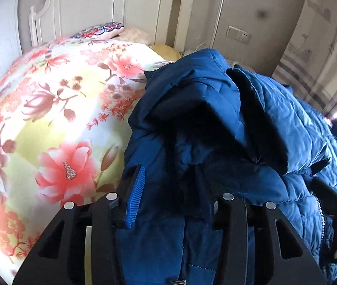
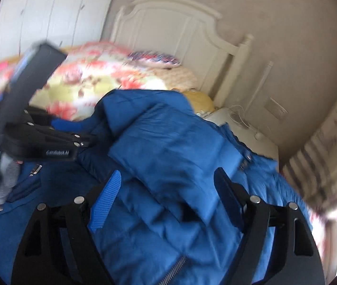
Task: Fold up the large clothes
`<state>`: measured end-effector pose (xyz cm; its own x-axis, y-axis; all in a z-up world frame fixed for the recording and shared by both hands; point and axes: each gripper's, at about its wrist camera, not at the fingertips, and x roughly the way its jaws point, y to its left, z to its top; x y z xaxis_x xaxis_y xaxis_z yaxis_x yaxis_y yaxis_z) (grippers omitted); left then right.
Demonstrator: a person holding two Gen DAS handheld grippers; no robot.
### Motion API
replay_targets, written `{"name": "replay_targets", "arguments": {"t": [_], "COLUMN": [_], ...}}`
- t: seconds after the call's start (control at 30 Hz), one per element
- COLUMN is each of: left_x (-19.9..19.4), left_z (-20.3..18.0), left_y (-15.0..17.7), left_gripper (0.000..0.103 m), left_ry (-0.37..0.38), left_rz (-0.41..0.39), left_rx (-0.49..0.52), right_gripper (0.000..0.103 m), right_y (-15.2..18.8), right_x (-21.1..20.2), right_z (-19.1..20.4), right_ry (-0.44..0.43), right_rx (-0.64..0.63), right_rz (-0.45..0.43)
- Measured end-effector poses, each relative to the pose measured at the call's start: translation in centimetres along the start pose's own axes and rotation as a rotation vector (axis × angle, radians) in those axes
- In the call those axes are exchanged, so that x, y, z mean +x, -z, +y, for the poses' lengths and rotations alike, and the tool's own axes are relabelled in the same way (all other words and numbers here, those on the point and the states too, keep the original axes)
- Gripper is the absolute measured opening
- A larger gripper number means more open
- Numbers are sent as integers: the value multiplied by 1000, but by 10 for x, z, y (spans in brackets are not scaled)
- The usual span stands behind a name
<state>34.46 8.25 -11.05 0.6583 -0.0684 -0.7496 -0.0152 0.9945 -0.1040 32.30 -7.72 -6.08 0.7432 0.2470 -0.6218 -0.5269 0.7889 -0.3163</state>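
So on the left, only the floral quilt is seen covering the bed, nothing folded there. The blue padded jacket is heaped on the right side of the bed, and some of it is already thrown over itself, but it's bunchy, so the fold is judged maybe half done at best. The zipper edge is left exposed on the right. The left gripper is parted partway, with jacket fabric between the jaws but not visibly pinched. The right gripper is spread wide over the jacket, nothing clamped. Flattening and a final fold are probably still needed.
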Motion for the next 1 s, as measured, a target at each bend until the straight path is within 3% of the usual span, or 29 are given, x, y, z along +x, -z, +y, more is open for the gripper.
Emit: {"name": "replay_targets", "arguments": {"t": [0.13,0.17,0.2,0.27,0.3,0.37,0.47,0.53,0.57,0.63,0.7,0.77,0.87,0.93,1.0], "left_x": [-1,0,-1,0,-2,-2,-1,-1,-1,-1,-1,-1,-1,-1,-1], "left_z": [3,2,1,1,1,1,1,0,0,0,0,1,2,1,1], "left_y": [1,0,0,0,1,1,1,1,1,1,1,1,1,2,2], "left_gripper": [43,43,43,43,43,43,44,44,44,44,44,44,44,44,44], "left_ry": [27,25,24,26,27,26,22,20,18,16,17,20,25,23,23], "left_rz": [0,0,0,0,-1,-1,-1,0,0,0,0,0,0,0,0], "left_rx": [-21,-20,-18,-19,-20,-19,-18,-16,-14,-11,-13,-15,-19,-18,-18], "right_gripper": [79,65,44,22,18,15,13,13,14,22,38,39,54,53,39], "right_y": [-6,-5,-5,-5,-3,12,74,119,149,184,214,228,217,213,213], "right_x": [29,29,26,2,-7,-39,-79,-86,-82,-68,-50,-46,-49,-46,-43], "right_z": [9,8,2,-26,-42,-90,-167,-199,-213,-223,-225,-224,-225,-222,-220], "right_ry": [22,24,8,-66,-69,-98,-136,-142,-143,-79,-111,-150,-139,-129,-136], "right_rx": [-63,-61,-43,101,172,408,848,1072,1188,1271,1356,1405,1351,1324,1317], "right_rz": [49,31,12,-81,-117,-218,-359,-376,-334,-192,-109,-146,-159,-144,-138]}}
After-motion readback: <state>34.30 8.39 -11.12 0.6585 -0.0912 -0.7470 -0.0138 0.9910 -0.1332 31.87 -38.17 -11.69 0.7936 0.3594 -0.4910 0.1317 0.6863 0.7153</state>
